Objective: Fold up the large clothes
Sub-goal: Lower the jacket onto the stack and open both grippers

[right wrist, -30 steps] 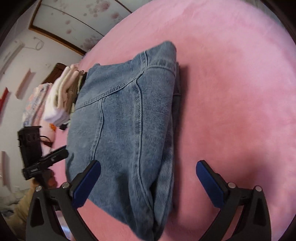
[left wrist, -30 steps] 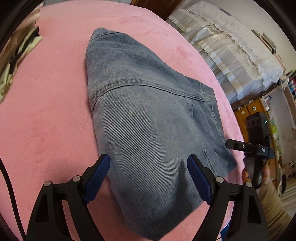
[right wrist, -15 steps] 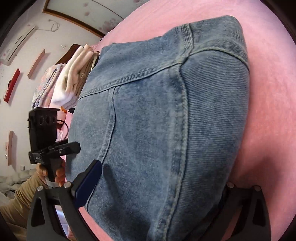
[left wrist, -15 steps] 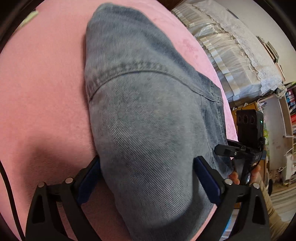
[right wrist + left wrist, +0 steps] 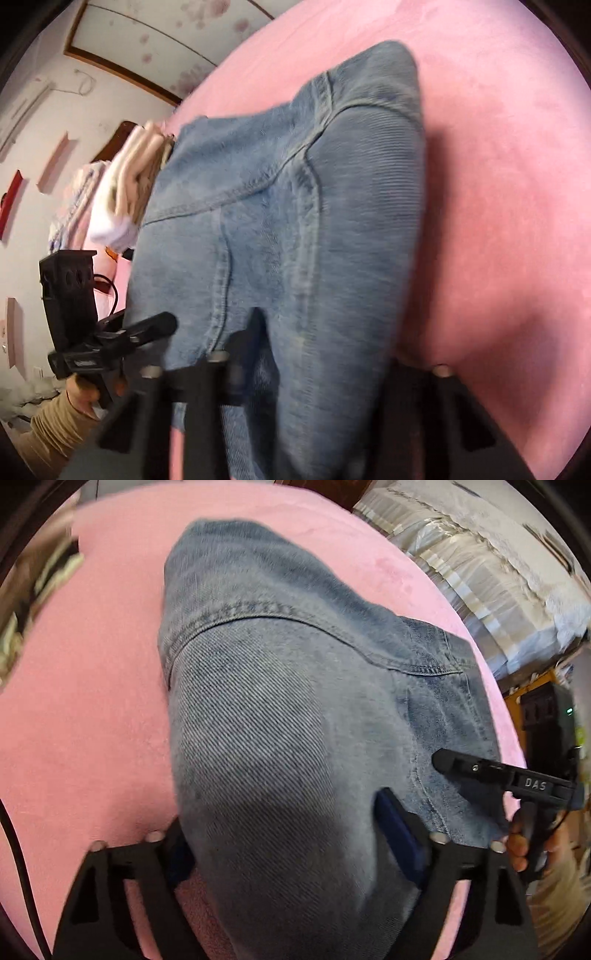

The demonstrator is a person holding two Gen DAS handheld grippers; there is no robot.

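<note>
1. Folded jeans (image 5: 280, 709) lie on pink bed (image 5: 92, 701).
2. Left gripper (image 5: 280, 834) fingers closing around near fold; contact unclear, blurred.
3. Right gripper (image 5: 314, 354) fingers closing, narrow, pinching denim edge; pads hidden.

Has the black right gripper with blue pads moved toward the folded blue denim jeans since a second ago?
Yes. The right gripper has come forward over the near end of the folded blue denim jeans on the pink blanket; its jaws are closing on the denim.

The folded jeans (image 5: 280, 738) hide the left gripper's (image 5: 284, 834) left pad; their near end is cut off.
</note>
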